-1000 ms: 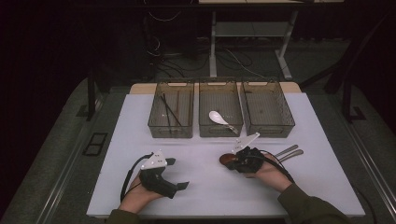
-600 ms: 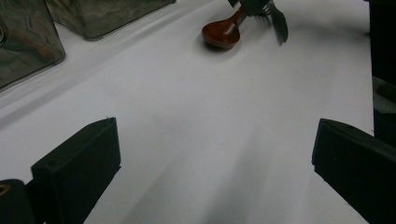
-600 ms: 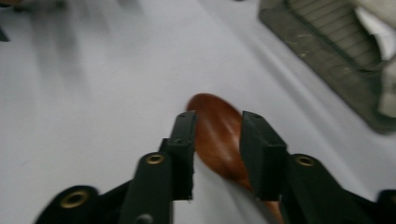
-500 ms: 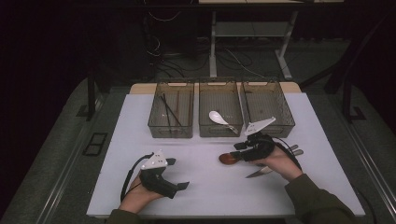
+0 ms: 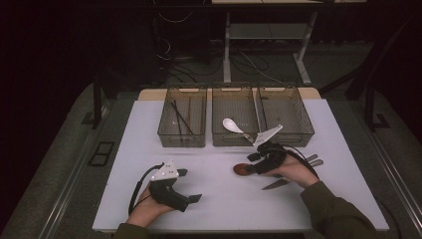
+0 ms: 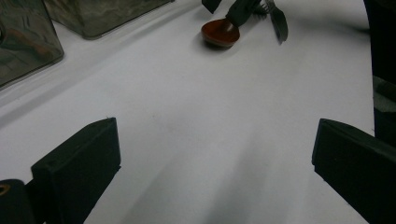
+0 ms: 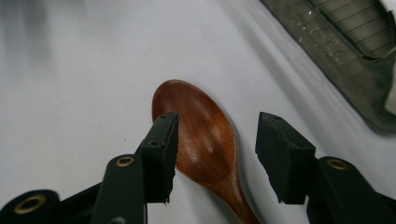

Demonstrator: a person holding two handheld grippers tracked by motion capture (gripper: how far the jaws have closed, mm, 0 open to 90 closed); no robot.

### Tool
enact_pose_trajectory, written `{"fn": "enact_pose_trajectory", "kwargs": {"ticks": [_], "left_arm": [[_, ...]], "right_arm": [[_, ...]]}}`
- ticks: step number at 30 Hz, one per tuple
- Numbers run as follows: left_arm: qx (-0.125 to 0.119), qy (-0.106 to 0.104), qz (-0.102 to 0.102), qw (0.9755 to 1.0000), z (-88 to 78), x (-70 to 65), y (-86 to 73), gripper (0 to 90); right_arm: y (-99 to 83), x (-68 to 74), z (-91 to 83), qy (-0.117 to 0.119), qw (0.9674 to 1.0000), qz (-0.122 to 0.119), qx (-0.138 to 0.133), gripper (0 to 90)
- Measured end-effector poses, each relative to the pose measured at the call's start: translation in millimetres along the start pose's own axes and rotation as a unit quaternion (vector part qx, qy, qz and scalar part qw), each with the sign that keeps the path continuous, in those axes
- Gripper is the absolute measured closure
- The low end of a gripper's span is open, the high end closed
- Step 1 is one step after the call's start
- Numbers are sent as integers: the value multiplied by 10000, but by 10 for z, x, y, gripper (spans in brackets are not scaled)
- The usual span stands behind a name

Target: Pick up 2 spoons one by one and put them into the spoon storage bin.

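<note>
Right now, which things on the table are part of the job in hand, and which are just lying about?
In the job:
- wooden spoon, lying on the table between the jaws
- right gripper, jaws just opened, apart from the spoon on its right side
- middle bin, holding a white spoon

Lying about:
- knife
- left bin
- right bin
- left gripper, open, idle

Wooden spoon (image 7: 205,135) handle cut off below, cutlery (image 5: 312,160) perhaps forks, half-hidden

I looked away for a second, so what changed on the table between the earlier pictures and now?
The right gripper shifted slightly right; its jaws have just been opening and now straddle the wooden spoon, which lies on the table with the right pad clear of it. The left gripper, the knife and the three bins stayed put.
</note>
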State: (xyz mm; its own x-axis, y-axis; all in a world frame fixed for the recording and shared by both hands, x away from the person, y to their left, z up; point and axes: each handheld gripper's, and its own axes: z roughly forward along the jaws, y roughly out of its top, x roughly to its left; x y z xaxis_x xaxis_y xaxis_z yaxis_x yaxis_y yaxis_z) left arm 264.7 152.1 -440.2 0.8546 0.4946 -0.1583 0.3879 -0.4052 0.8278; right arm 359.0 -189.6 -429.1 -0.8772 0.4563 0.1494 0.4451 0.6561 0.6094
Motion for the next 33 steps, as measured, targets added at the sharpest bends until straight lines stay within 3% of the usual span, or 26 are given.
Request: {"fn": "enact_pose_trajectory", "kwargs": {"ticks": [7,13,19,26,33], "left_arm": [[-9,2,-13,10000,0,2,-1,4],[-11,2,-10,10000,-1,0,-1,4],[-4,-1,-4,10000,0,0,0,5],[-9,5,-11,10000,0,1,-1,4],[-17,6,-10,10000,-1,0,0,5]], "right_arm": [[-9,37,81,-154,9991,-293,257,488],[-14,71,89,-120,9980,-520,332,565],[-11,97,86,-31,9973,-653,346,637],[-7,102,48,-107,9961,-842,254,743],[4,125,-9,-25,9961,-862,164,818]]}}
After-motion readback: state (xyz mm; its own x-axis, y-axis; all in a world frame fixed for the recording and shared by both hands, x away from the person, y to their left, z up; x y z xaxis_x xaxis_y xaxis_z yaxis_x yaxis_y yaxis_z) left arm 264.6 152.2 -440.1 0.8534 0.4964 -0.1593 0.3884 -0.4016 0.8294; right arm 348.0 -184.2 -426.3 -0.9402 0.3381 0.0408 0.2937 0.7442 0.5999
